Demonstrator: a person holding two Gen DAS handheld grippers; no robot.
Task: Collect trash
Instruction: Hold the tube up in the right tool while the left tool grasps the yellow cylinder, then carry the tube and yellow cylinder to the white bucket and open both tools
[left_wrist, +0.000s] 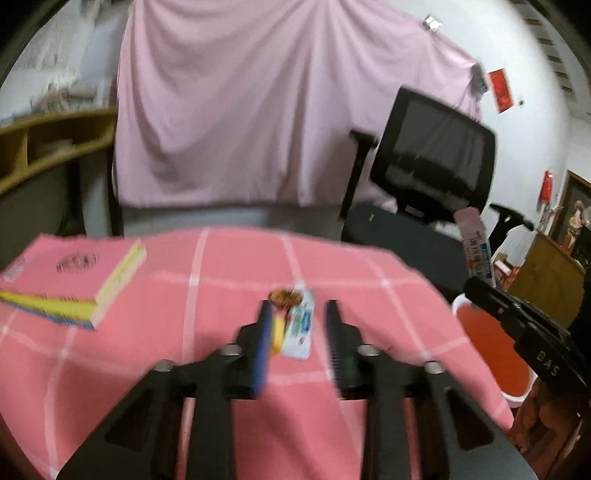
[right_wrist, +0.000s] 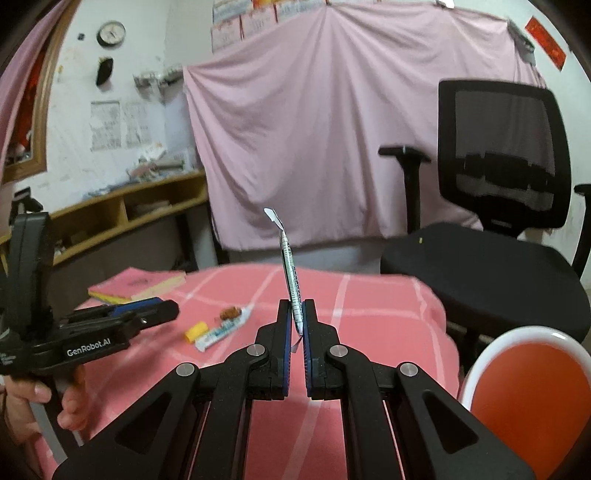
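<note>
Trash, a flat white-and-blue wrapper (left_wrist: 300, 326) with a yellow scrap (left_wrist: 277, 332) and a brown crumpled bit (left_wrist: 283, 296), lies on the pink checked tabletop (left_wrist: 221, 280) between the parted fingers of the left hand-held gripper (left_wrist: 295, 343), untouched by the pads. Pink and yellow books (left_wrist: 70, 280) lie to the left; a red bin with a white rim (left_wrist: 491, 354) stands beyond the table's right edge.

In the right wrist view, the right hand-held gripper (right_wrist: 296, 325) pinches a thin silvery wrapper (right_wrist: 290, 273) upright. The bin (right_wrist: 532, 387) is at lower right, a black mesh office chair (right_wrist: 498, 158) behind it.
</note>
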